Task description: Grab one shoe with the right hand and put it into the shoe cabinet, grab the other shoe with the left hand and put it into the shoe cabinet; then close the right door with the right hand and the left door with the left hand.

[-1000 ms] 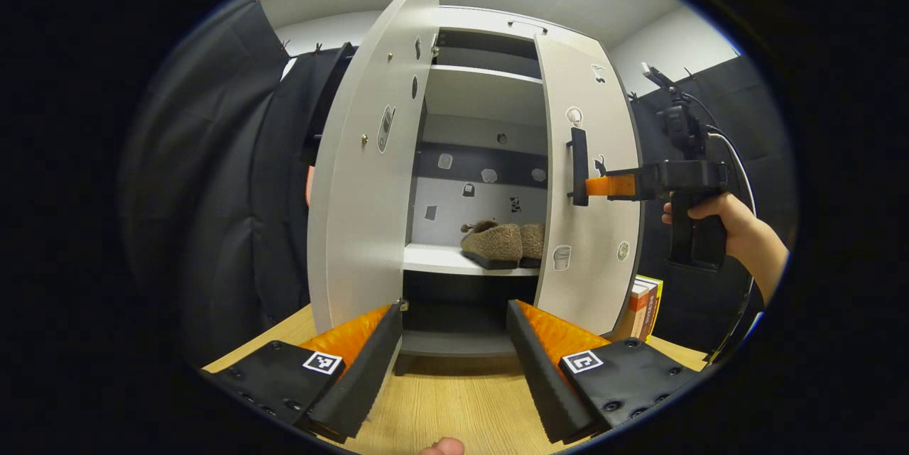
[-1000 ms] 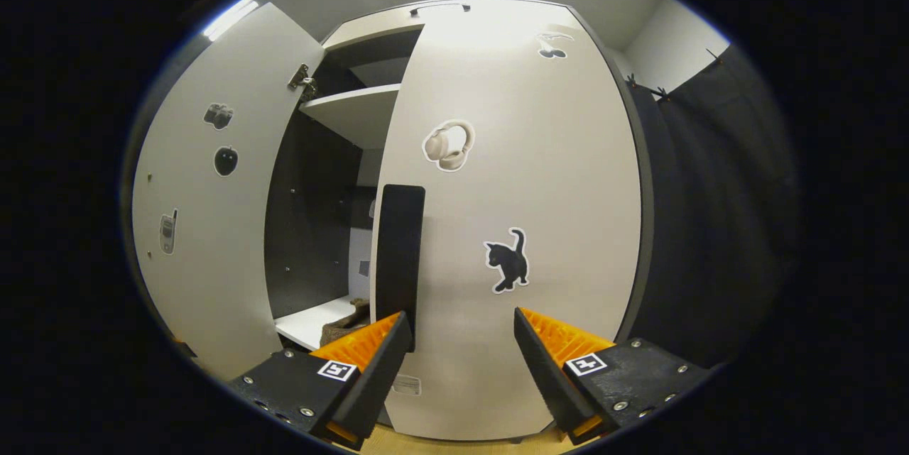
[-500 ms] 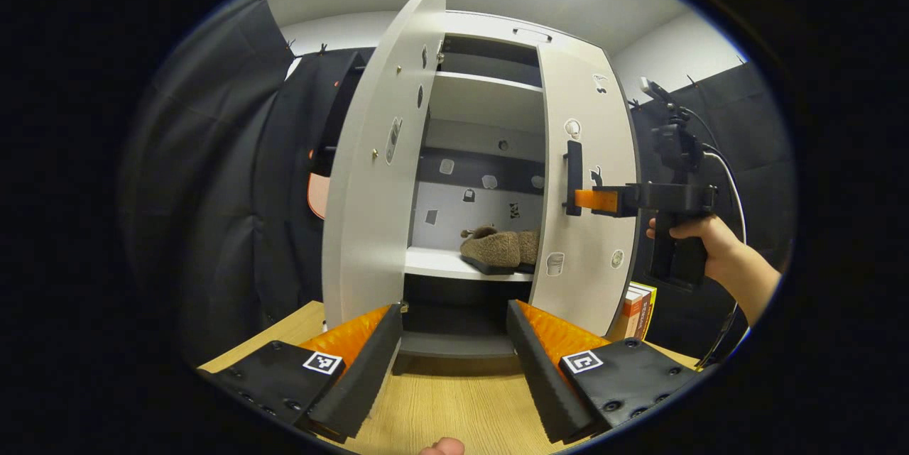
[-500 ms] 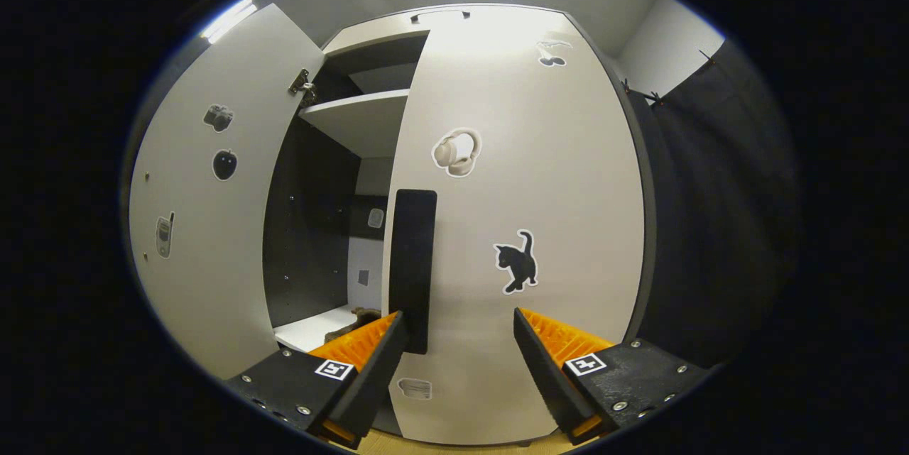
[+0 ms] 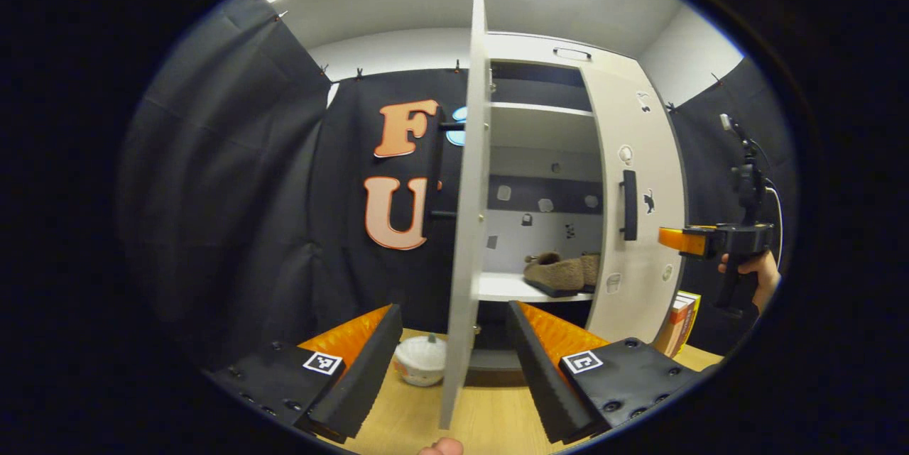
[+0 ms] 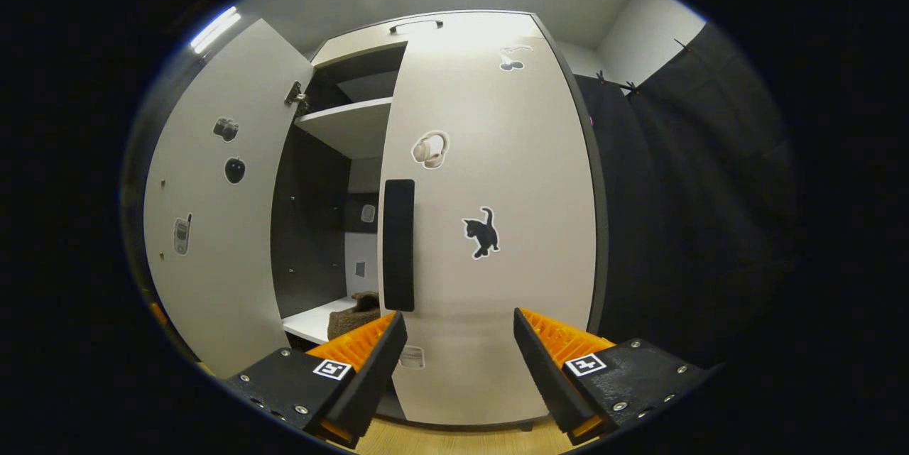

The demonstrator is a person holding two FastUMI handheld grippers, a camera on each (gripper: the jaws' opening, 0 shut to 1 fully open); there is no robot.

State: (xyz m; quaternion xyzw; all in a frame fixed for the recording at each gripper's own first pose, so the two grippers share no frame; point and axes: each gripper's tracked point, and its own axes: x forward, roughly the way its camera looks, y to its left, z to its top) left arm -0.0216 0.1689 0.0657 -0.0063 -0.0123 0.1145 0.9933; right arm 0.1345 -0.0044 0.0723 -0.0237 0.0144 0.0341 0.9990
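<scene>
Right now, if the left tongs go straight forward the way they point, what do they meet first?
Most likely the edge of the open left door, which stands edge-on between the fingers of the left tongs. Depth is unclear, so how soon is hard to judge.

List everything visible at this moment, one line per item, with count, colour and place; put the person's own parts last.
Shoe cabinet: one, white, on the wooden table.
Left door: one, white, wide open, edge-on in the left gripper view.
Right door: one, white with stickers, black handle, nearly shut.
Shoes: two, brown and fuzzy, side by side on the cabinet's shelf.
Bowl: one, white, on the table left of the cabinet.
Books: a few, beside the cabinet's right side.
Left tongs: open, empty.
Right tongs: open, empty.
Hand: one, holding the right tongs.
</scene>
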